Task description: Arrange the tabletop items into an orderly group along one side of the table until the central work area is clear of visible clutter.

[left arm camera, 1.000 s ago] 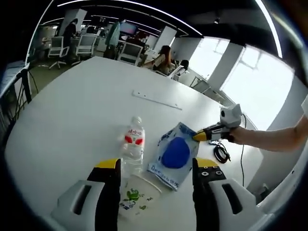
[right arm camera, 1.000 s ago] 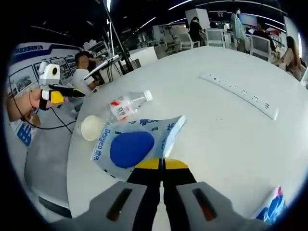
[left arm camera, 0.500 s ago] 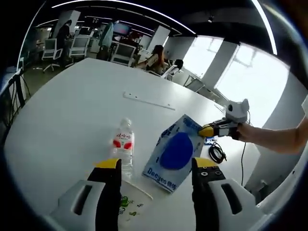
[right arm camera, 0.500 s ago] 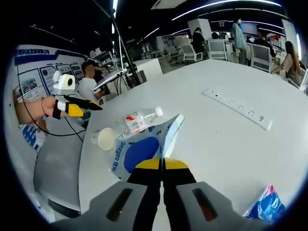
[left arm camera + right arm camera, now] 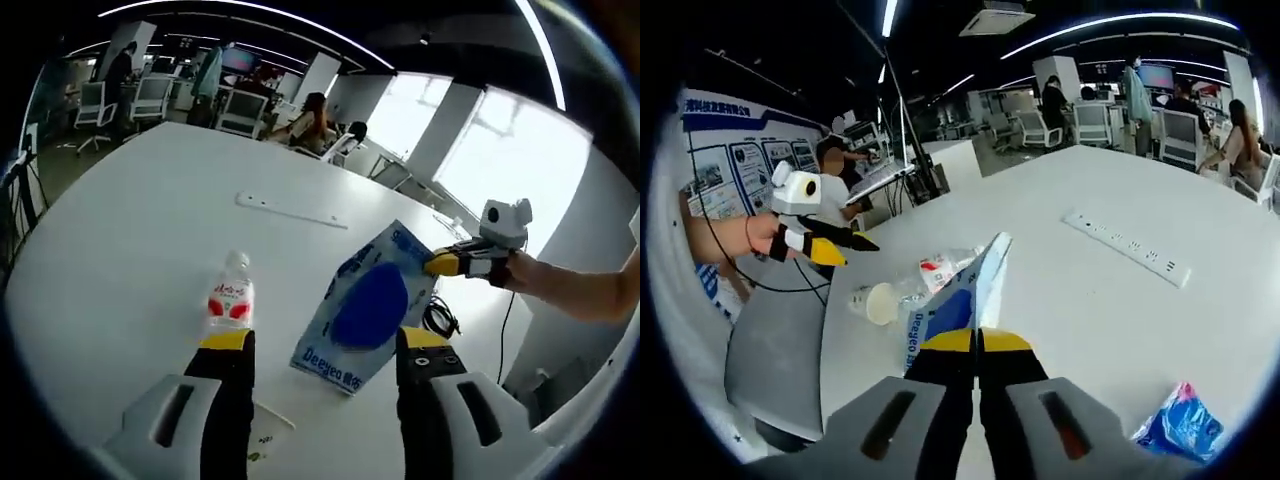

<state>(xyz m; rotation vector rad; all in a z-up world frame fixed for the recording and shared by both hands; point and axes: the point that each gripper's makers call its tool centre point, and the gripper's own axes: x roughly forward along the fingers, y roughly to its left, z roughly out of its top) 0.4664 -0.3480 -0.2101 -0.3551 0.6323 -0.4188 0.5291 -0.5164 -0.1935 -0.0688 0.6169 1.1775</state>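
Right gripper view | right gripper (image 5: 978, 338) pinching blue-and-white pouch (image 5: 365, 305) by its edge, lifted | left gripper (image 5: 322, 340) spread

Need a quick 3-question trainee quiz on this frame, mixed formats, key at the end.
1. True or false: the right gripper is shut on the blue-and-white packet, one edge of which is raised off the table.
2. Multiple choice: in the left gripper view, the water bottle with the red label is A) standing upright, B) lying on its side, C) held in the left gripper.
3. Fill in: the long white strip farther out on the table is a power ____.

Key: 1 true; 2 B; 3 strip.
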